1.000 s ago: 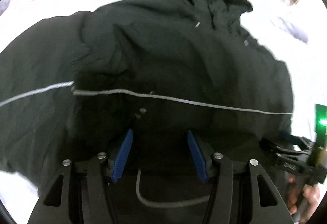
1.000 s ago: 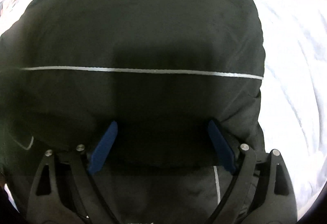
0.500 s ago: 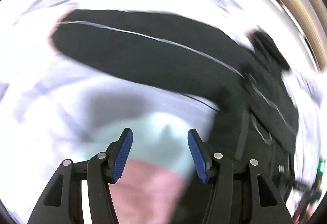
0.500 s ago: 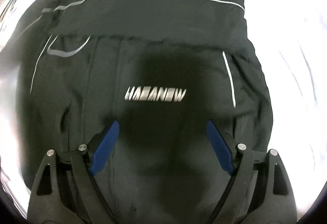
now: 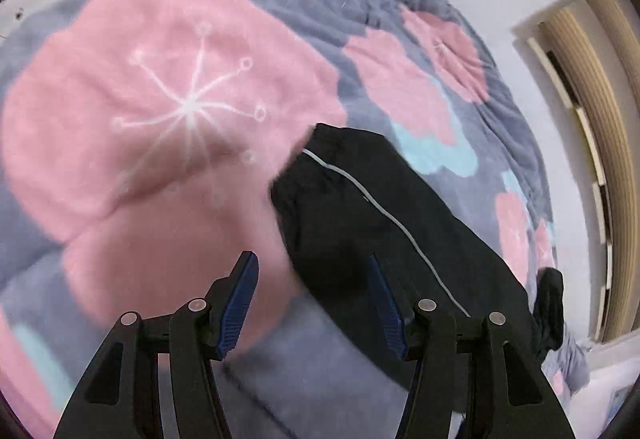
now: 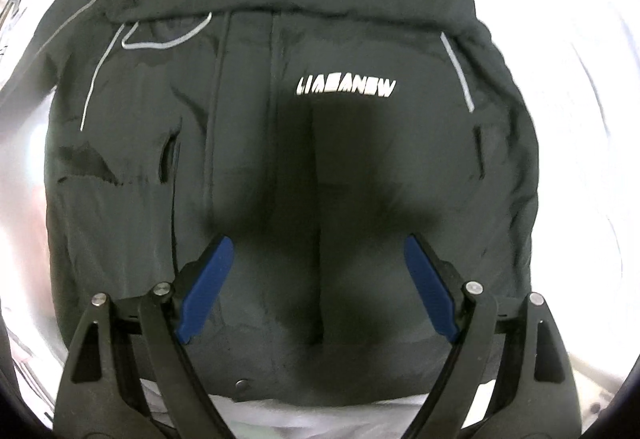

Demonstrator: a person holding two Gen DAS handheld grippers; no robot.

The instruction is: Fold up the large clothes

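Note:
A black jacket (image 6: 304, 159) with thin grey piping and a white chest logo lies front-up on the bed, filling the right wrist view. One sleeve lies folded across its upper part. My right gripper (image 6: 318, 257) hovers open straight above the jacket's lower front, nothing between its blue pads. In the left wrist view the other sleeve (image 5: 360, 207) stretches out over the blanket, its cuff at the centre. My left gripper (image 5: 312, 279) stands open above the cuff end, its right pad over the black cloth, gripping nothing.
A fluffy grey blanket (image 5: 168, 111) with pink flowers and pale blue patches covers the bed. A white wall and a wooden slatted frame (image 5: 592, 143) stand at the right. Around the jacket in the right wrist view the bedding is washed out white (image 6: 580, 159).
My left gripper swung away from the jacket's body out to the sleeve and rolled. My right gripper slid down from the jacket's upper part to its lower front. Both stayed open.

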